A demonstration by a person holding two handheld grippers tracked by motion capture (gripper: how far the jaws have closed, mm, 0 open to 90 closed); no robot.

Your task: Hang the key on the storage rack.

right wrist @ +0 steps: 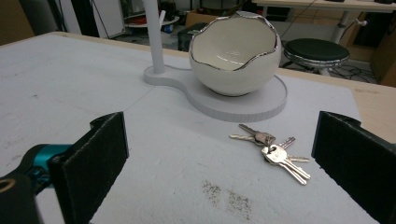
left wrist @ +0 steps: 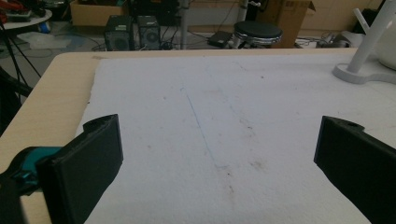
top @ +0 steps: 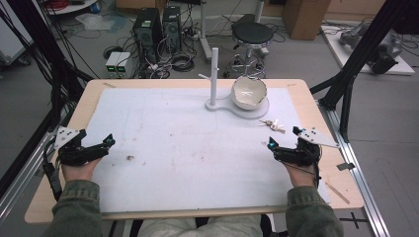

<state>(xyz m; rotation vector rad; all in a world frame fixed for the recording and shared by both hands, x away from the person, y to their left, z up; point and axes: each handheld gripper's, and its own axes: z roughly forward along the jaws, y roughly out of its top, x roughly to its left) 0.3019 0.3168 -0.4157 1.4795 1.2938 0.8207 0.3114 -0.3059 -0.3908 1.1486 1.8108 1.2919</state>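
The worktop [top: 59, 197] is carrying a white stand [right wrist: 261, 105] with an eggshell bowl [right wrist: 236, 53]; keys [right wrist: 275, 154] are lying just beside it. Both grippers, left gripper [left wrist: 217, 154] and right gripper [right wrist: 219, 158], are gaping empty; flat, splayed keys may be slipping from a pinch

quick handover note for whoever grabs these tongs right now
Left tongs: open, holding nothing, low over the white mat at its left side.
Right tongs: open, holding nothing, aimed at the keys.
Keys lie flat on the mat, just in front of the white stand; the egg-shaped bowl sits on the stand's base beside its post.
Done: nothing picked up yet.
Left: probably grasp the keys with the right tongs.
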